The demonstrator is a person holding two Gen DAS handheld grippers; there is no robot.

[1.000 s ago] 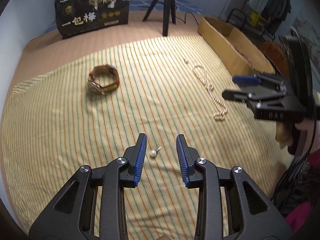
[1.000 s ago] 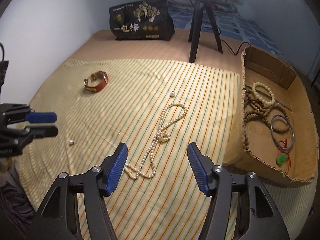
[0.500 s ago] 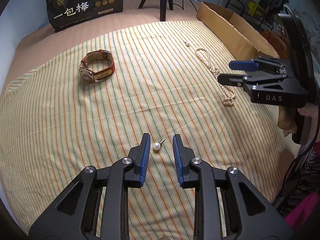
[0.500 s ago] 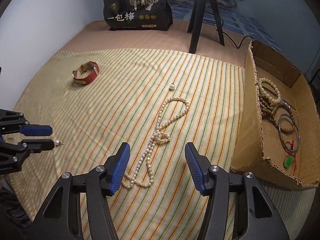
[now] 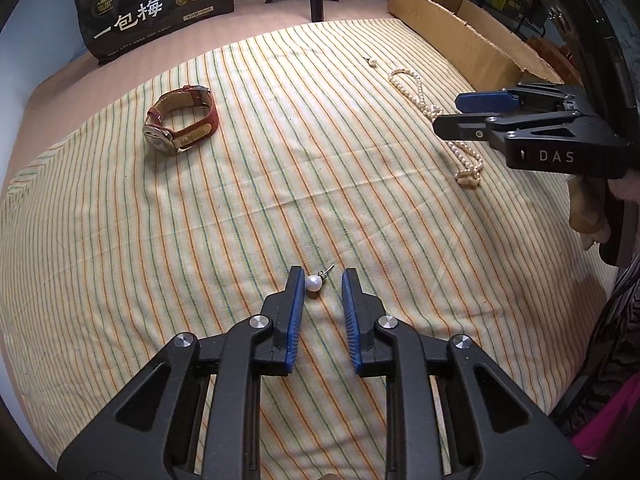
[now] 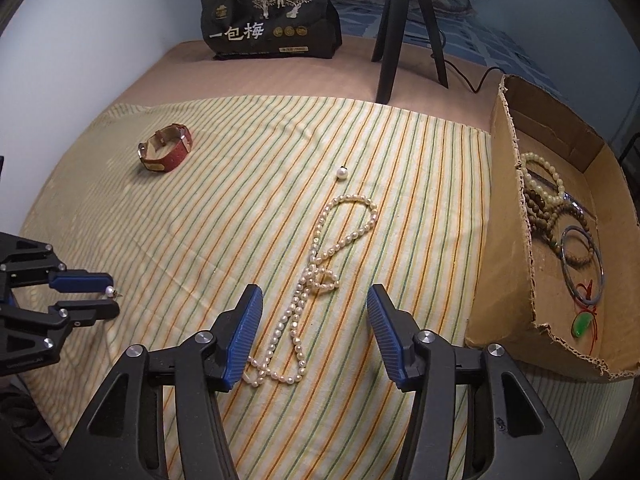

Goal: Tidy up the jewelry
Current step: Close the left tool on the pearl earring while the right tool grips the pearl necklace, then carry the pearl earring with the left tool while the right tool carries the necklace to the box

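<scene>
The left gripper (image 5: 321,276) is down on the striped cloth (image 5: 240,208) with its jaws parted around the pearl earring (image 5: 313,282), pearl right against the left pad, nothing clamped. The right gripper (image 6: 314,300) hangs wide open over the pearl necklace (image 6: 320,272), which lies just left of the cardboard box (image 6: 508,240). The red watch (image 6: 166,153) sits well left of that box.

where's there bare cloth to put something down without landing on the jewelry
The widest bare stretch of striped cloth lies between the watch and the pearl necklace. The near-left corner below the watch is free too. It is crowded on the right: necklace, loose pearl, then the cardboard box with beads inside.
</scene>
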